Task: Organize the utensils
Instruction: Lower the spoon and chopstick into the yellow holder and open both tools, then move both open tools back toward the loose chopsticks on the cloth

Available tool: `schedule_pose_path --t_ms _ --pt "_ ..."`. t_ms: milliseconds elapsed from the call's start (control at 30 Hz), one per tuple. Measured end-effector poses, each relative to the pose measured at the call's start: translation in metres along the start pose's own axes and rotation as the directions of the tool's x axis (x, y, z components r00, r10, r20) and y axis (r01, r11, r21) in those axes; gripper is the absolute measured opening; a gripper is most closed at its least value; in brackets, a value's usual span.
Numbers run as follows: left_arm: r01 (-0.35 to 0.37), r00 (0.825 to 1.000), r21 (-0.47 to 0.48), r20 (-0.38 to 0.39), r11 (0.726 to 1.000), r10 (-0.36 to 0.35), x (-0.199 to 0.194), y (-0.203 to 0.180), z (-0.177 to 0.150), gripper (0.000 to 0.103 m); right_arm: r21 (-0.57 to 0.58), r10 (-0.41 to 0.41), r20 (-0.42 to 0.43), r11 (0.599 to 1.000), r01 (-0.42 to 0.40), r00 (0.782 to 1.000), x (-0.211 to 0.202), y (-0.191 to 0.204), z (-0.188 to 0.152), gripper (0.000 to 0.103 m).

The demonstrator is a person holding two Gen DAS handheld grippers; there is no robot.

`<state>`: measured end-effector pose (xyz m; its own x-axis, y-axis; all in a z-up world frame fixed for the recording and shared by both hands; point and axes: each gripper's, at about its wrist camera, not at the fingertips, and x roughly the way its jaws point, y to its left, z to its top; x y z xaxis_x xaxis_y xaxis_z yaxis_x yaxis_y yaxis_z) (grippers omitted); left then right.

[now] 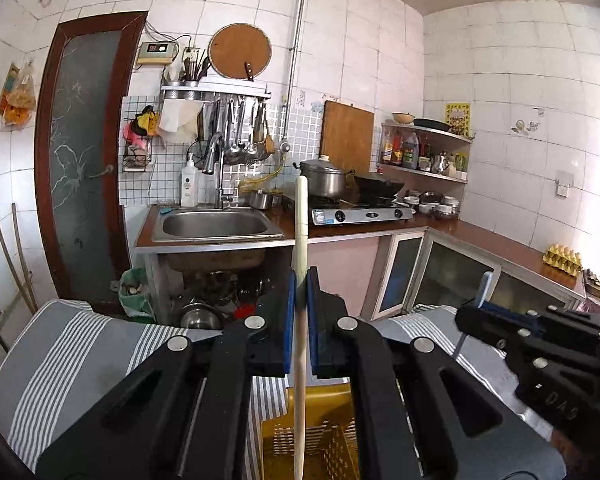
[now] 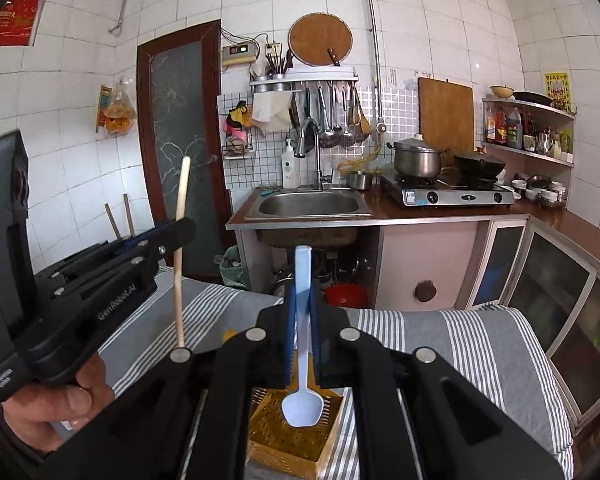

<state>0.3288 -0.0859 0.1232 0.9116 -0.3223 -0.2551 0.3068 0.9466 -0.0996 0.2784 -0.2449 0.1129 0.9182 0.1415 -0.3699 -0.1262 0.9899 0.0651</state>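
Observation:
My left gripper (image 1: 300, 280) is shut on a pale wooden chopstick (image 1: 301, 216) that stands nearly upright, its lower end hanging over a yellow slotted basket (image 1: 332, 440). From the right wrist view, the same left gripper (image 2: 182, 228) and chopstick (image 2: 180, 256) appear at the left, held by a person's hand (image 2: 56, 400). My right gripper (image 2: 302, 284) is shut on the handle of a light blue spoon (image 2: 302, 404), bowl down, hanging just above the yellow basket (image 2: 296, 436). The right gripper (image 1: 482, 304) shows at the right of the left wrist view.
The basket sits on a table under a grey and white striped cloth (image 2: 452, 344). Beyond stand a steel sink (image 1: 216, 226), a gas stove (image 1: 360, 212) with a pot and wok, a utensil rack (image 1: 220, 92) and low cabinets (image 2: 560, 280).

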Motion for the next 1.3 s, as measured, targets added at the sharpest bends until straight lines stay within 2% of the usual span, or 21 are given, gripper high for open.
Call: schedule_pose_path --t_ms 233,333,400,433,567,700,900,933,967,1033,1133,1300 --pt "0.011 1.0 0.004 0.009 1.0 -0.011 0.011 0.001 -0.015 0.004 0.007 0.004 -0.033 1.0 -0.003 0.999 0.013 0.0 -0.012 0.007" --pt "0.012 1.0 -0.006 -0.016 1.0 -0.012 0.015 0.003 -0.023 0.005 0.013 0.011 -0.056 1.0 -0.01 0.998 0.02 -0.001 -0.015 0.007" --pt "0.003 0.999 -0.008 -0.034 1.0 -0.004 0.015 0.004 -0.028 0.022 0.017 0.005 -0.062 1.0 -0.004 0.998 0.02 -0.002 -0.018 0.008" --pt "-0.008 0.999 -0.007 -0.032 1.0 0.008 0.014 0.005 -0.03 0.036 0.019 0.006 -0.064 1.0 -0.005 0.998 0.019 -0.003 -0.018 0.008" --pt "-0.041 0.999 0.006 -0.035 0.999 0.041 0.003 0.008 -0.034 0.037 0.013 -0.009 -0.027 1.0 0.01 1.0 0.002 -0.005 -0.013 0.008" --pt "-0.088 0.993 0.014 -0.074 0.996 0.089 -0.016 0.019 -0.034 0.037 0.006 -0.037 -0.009 0.999 0.037 0.999 -0.02 -0.016 -0.016 0.008" --pt "-0.145 0.976 0.019 -0.159 0.989 0.147 -0.064 0.045 -0.062 0.04 0.008 -0.109 -0.075 0.994 0.11 0.991 -0.056 -0.041 -0.061 0.009" --pt "-0.157 0.973 0.028 -0.166 0.987 0.16 -0.074 0.047 -0.07 0.041 0.012 -0.117 -0.087 0.993 0.118 0.989 -0.061 -0.044 -0.069 0.013" --pt "-0.164 0.971 0.039 -0.173 0.986 0.168 -0.081 0.046 -0.076 0.041 0.024 -0.123 -0.108 0.992 0.126 0.987 -0.07 -0.048 -0.084 0.023" --pt "-0.168 0.966 0.05 -0.191 0.985 0.174 -0.103 0.048 -0.094 0.044 0.044 -0.122 -0.131 0.991 0.128 0.984 -0.085 -0.054 -0.105 0.033" --pt "-0.181 0.958 0.056 -0.217 0.982 0.189 -0.134 0.05 -0.126 0.047 0.088 -0.123 -0.172 0.986 0.14 0.977 -0.106 -0.061 -0.14 0.033" --pt "-0.188 0.941 0.026 -0.281 0.982 0.188 -0.17 0.051 -0.173 0.048 0.16 -0.107 -0.225 0.976 0.145 0.968 -0.134 -0.061 -0.186 0.049"
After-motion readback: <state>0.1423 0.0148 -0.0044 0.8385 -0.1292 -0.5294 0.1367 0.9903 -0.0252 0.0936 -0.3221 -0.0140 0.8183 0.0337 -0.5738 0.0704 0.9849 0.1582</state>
